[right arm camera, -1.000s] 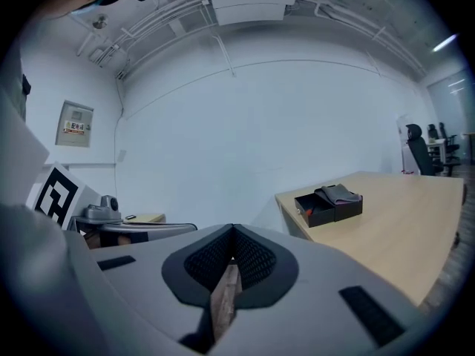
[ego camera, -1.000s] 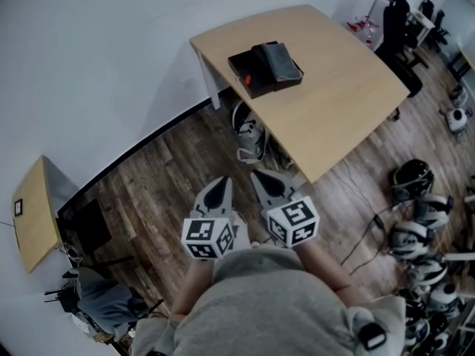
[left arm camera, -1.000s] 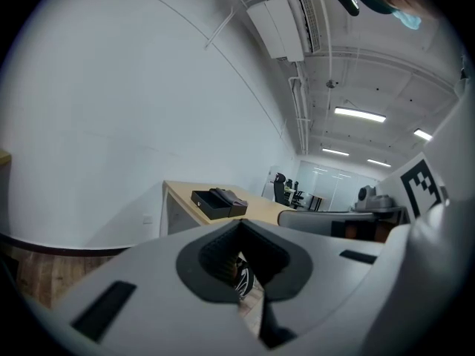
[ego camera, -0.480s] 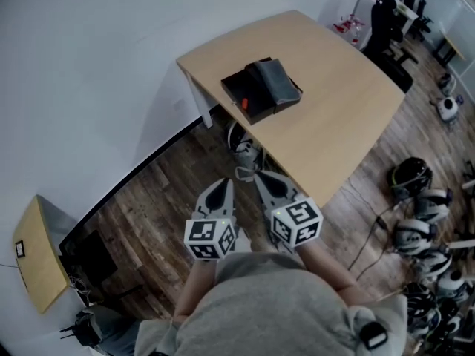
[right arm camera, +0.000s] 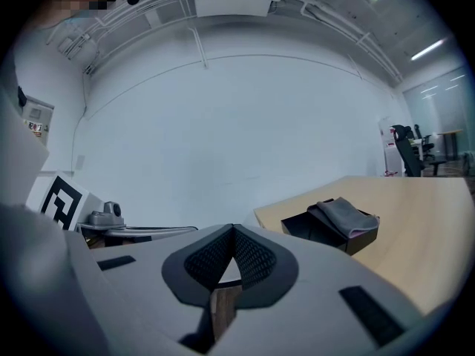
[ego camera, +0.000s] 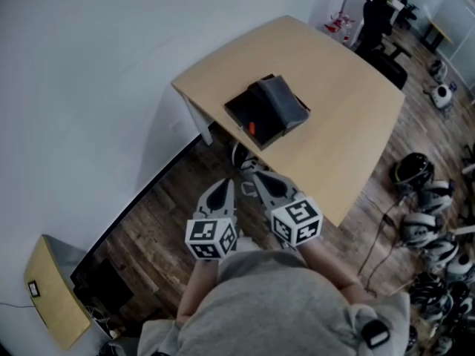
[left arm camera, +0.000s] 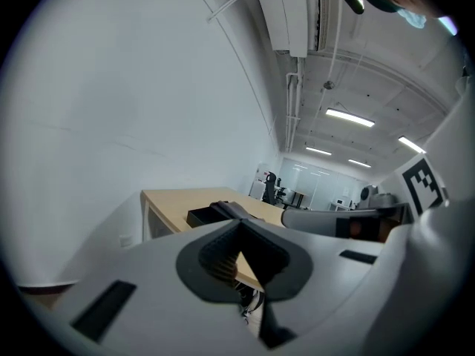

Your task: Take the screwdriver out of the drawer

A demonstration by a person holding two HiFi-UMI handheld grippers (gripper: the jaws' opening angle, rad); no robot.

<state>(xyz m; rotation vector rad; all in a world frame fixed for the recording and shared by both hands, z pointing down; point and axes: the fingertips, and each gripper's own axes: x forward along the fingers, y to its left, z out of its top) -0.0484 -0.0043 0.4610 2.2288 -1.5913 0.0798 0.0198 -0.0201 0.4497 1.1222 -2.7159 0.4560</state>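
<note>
1. While both are pressed together and empty, the left hand-held gripper [ego camera: 220, 193] and the right hand-held gripper [ego camera: 272, 185] hang short of the bench [ego camera: 338, 87].
2. The screwdriver [ego camera: 252, 129], apparently the orange-red handle, lies in the open black drawer [ego camera: 239, 114], beside a grey cloth [ego camera: 282, 101].
3. Risk: unopened jaws may shove the handle deeper or push the drawer shut.
4. Pale wood bench, white wall [ego camera: 89, 65], plank floor [ego camera: 159, 210].

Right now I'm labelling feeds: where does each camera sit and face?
Head view: on the person's head, facing steeply down at table, black box; shows left gripper, right gripper, grey sweater.
Left gripper view: on that gripper, along shut jaws toward table; right gripper at right.
Right gripper view: likewise, toward wall and table; left gripper at left.
All show the black box.
</note>
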